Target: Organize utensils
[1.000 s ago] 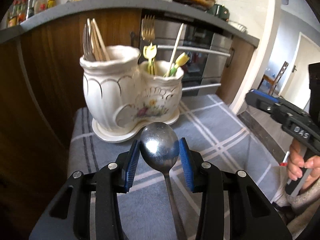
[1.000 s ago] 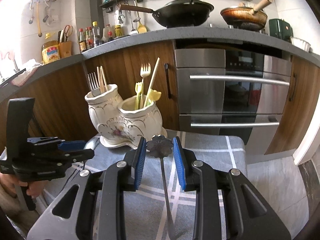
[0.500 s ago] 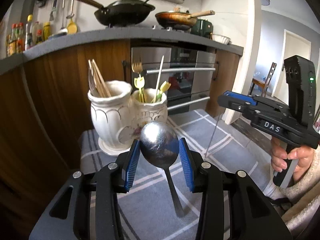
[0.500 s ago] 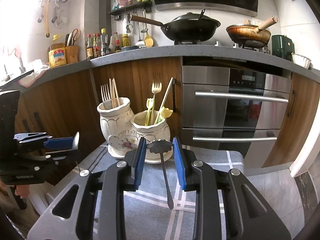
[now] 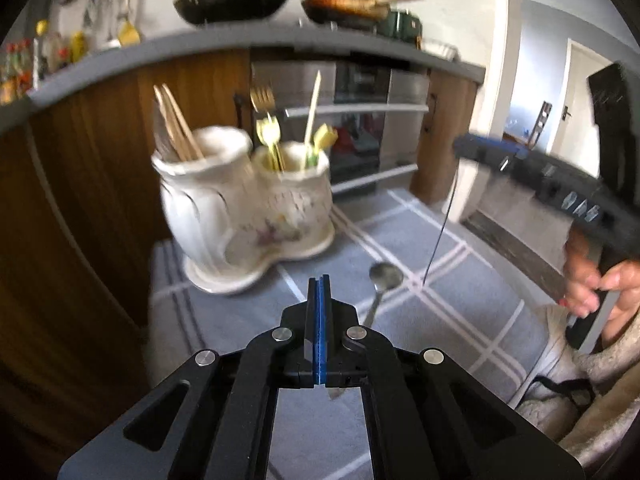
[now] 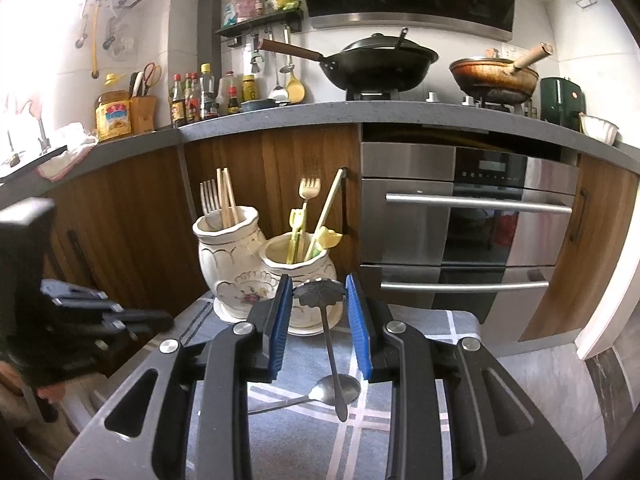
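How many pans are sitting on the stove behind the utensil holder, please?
2: a black wok on the left, and a brown pan with a wooden handle to its right. No other pan shows; none seems hidden.

Left gripper (image 5: 319, 286): blue pads pressed flat together, nothing between them, pointing forward and slightly down. Right gripper (image 6: 319, 300): jaws partly apart, pads (image 6: 280, 312) clamped on the flower-shaped end of a slim utensil (image 6: 326, 320) hanging downward. Right hand (image 5: 600, 292) wraps its handle.
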Available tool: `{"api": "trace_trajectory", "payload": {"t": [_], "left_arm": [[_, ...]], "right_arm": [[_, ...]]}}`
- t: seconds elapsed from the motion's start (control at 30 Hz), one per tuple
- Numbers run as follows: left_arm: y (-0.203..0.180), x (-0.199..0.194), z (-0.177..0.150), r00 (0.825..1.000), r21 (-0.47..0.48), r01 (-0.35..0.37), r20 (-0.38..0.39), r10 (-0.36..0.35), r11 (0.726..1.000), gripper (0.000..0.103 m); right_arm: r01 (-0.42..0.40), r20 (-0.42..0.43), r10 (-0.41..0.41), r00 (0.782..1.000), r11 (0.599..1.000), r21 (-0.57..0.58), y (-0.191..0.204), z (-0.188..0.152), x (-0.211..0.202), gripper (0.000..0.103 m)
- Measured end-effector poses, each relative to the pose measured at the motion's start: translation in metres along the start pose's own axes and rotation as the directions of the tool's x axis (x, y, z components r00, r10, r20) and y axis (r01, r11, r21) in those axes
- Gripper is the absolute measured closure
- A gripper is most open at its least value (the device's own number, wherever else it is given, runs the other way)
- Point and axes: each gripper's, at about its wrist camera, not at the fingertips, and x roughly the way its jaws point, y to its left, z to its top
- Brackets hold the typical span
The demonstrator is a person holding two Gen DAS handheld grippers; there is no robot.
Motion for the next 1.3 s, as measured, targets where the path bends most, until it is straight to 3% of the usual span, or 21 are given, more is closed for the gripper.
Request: {"api": "trace_trajectory", "payload": {"t": [0.1, 0.17, 0.27, 0.5, 0.57, 0.63, 0.7, 0.73, 0.77, 0.8, 0.93, 1.13, 1.3], "left_arm": [[-0.004, 0.03, -0.004, 0.996, -0.004, 0.044, -0.077, -0.044, 0.999, 0.098], [-0.012, 0.048, -0.006, 0.993, 0.016, 0.053, -0.108, -0.05, 0.998, 0.082], [-0.027, 0.074, -0.008, 0.983, 0.051, 0.099, -0.163, -0.09, 0.994, 0.072], [-0.054, 0.114, -0.007, 0.959, 0.163, 0.146, -0.265, -0.099, 0.976, 0.07], [-0.06, 0.128, -0.007, 0.938, 0.204, 0.154, -0.338, -0.078, 0.967, 0.07], [-0.068, 0.132, -0.003, 0.937, 0.259, 0.158, -0.343, -0.063, 0.953, 0.07], [-0.068, 0.136, 0.002, 0.924, 0.258, 0.175, -0.377, -0.068, 0.95, 0.07], [-0.067, 0.139, 0.005, 0.912, 0.253, 0.188, -0.403, -0.074, 0.949, 0.071], [-0.067, 0.14, 0.007, 0.907, 0.269, 0.19, -0.415, -0.064, 0.944, 0.082], [-0.068, 0.141, 0.008, 0.909, 0.291, 0.179, -0.413, -0.045, 0.94, 0.094], [-0.077, 0.136, 0.002, 0.935, 0.37, 0.139, -0.355, 0.002, 0.919, 0.098], [-0.054, 0.094, -0.004, 0.973, 0.22, 0.165, -0.193, -0.123, 0.961, 0.098], [-0.029, 0.052, 0.0, 0.985, 0.122, 0.168, -0.065, -0.162, 0.978, 0.098]], "right_arm": [[0.013, 0.007, -0.013, 1.0, 1.0, 0.013, -0.007, 0.001, -0.004, 0.076], [0.022, 0.007, -0.022, 1.0, 1.0, 0.022, -0.014, 0.0, -0.004, 0.076], [0.033, 0.001, -0.033, 0.999, 0.999, 0.036, -0.022, -0.002, -0.005, 0.076], [0.028, -0.018, -0.027, 0.999, 0.998, 0.054, -0.033, -0.007, -0.002, 0.076], [0.026, -0.018, -0.025, 1.0, 0.998, 0.058, -0.033, -0.007, -0.002, 0.076], [0.023, -0.017, -0.022, 1.0, 0.998, 0.057, -0.034, -0.008, -0.002, 0.076], [0.025, -0.018, -0.024, 1.0, 0.998, 0.059, -0.034, -0.008, -0.001, 0.076], [0.024, -0.019, -0.023, 1.0, 0.998, 0.062, -0.035, -0.008, -0.001, 0.076], [0.024, -0.02, -0.022, 1.0, 0.998, 0.066, -0.035, -0.008, 0.0, 0.076], [0.024, -0.022, -0.022, 1.0, 0.997, 0.067, -0.035, -0.009, 0.001, 0.076], [0.021, -0.023, -0.02, 1.0, 0.997, 0.068, -0.036, -0.009, 0.001, 0.076], [0.036, -0.004, -0.036, 0.999, 0.996, 0.079, -0.039, -0.007, -0.002, 0.076], [0.035, 0.008, -0.036, 0.999, 0.996, 0.082, -0.037, -0.001, 0.0, 0.076]]}}
